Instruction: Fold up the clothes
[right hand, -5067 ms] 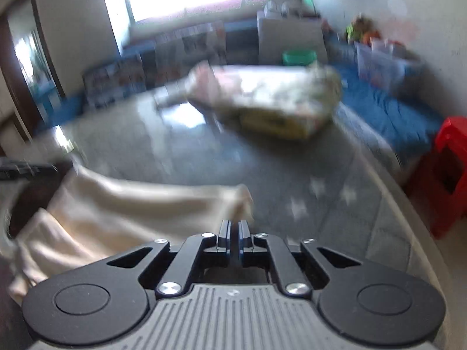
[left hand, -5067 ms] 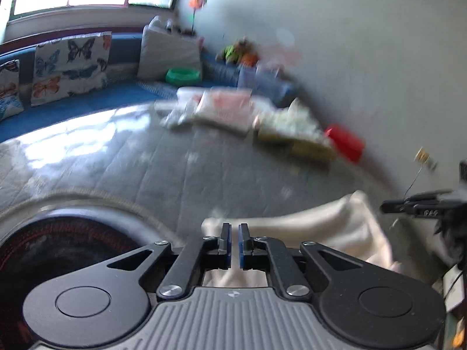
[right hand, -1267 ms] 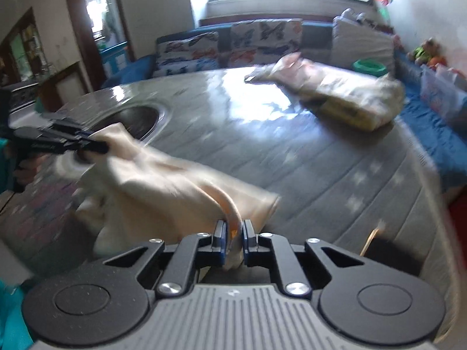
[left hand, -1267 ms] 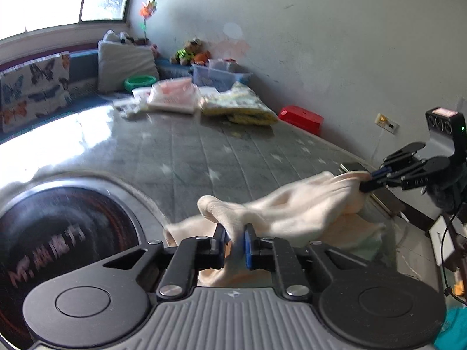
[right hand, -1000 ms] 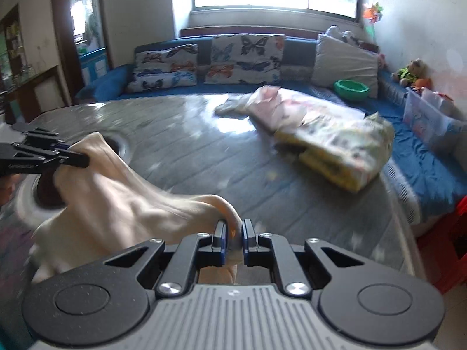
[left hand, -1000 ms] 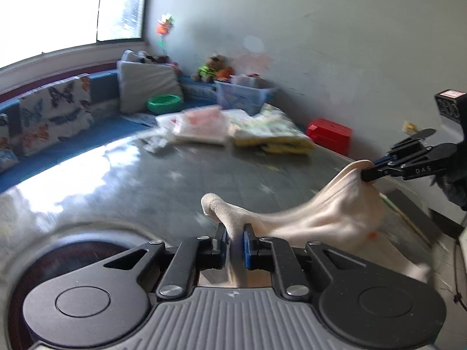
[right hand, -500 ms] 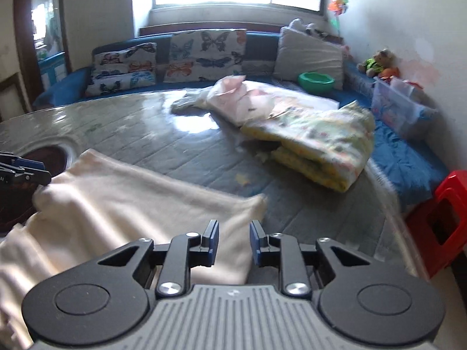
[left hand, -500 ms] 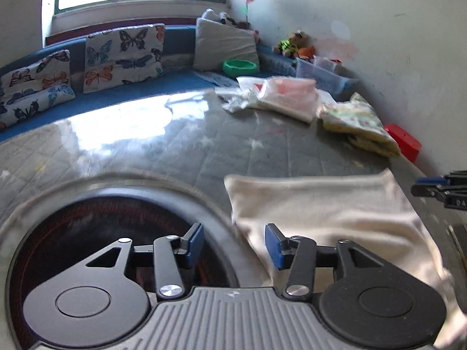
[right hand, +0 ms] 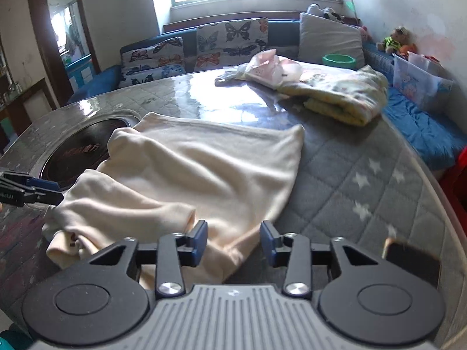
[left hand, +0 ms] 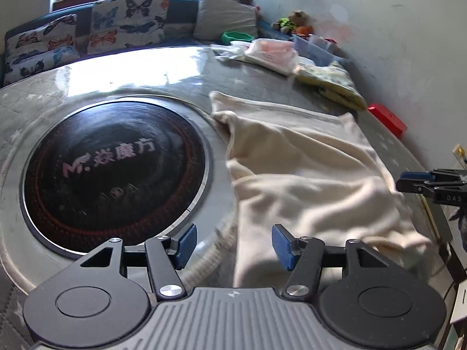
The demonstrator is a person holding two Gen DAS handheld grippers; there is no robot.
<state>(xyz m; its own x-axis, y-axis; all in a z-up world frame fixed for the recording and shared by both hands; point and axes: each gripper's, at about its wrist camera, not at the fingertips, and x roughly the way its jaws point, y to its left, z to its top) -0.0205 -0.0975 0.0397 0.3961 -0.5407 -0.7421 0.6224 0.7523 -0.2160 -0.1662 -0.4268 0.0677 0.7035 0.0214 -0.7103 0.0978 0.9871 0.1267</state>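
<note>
A cream garment (left hand: 306, 172) lies spread and wrinkled on the round grey table (left hand: 181, 73), its far hem laid straight. My left gripper (left hand: 233, 243) hovers over the garment's near left edge, jaws opening, pads clear of the cloth. In the right wrist view the same garment (right hand: 204, 169) lies ahead, and my right gripper (right hand: 233, 240) hangs over its near right corner, jaws opening with cloth below them but not pinched. The right gripper's fingers (left hand: 429, 185) show at the left view's right edge; the left gripper's fingers (right hand: 26, 189) show at the other view's left edge.
A black round hotplate (left hand: 113, 163) is set into the table left of the garment. A folded yellow blanket (right hand: 341, 96) and a pink bag (right hand: 271, 68) lie at the far side. Butterfly cushions (right hand: 230, 46) line a blue bench behind. A red stool (left hand: 386, 119) stands beside the table.
Both grippers let go of the cream garment, which dropped from hanging between them to lying flat on the table. Both pairs of jaws widened, and both grippers drew back toward the near edge.
</note>
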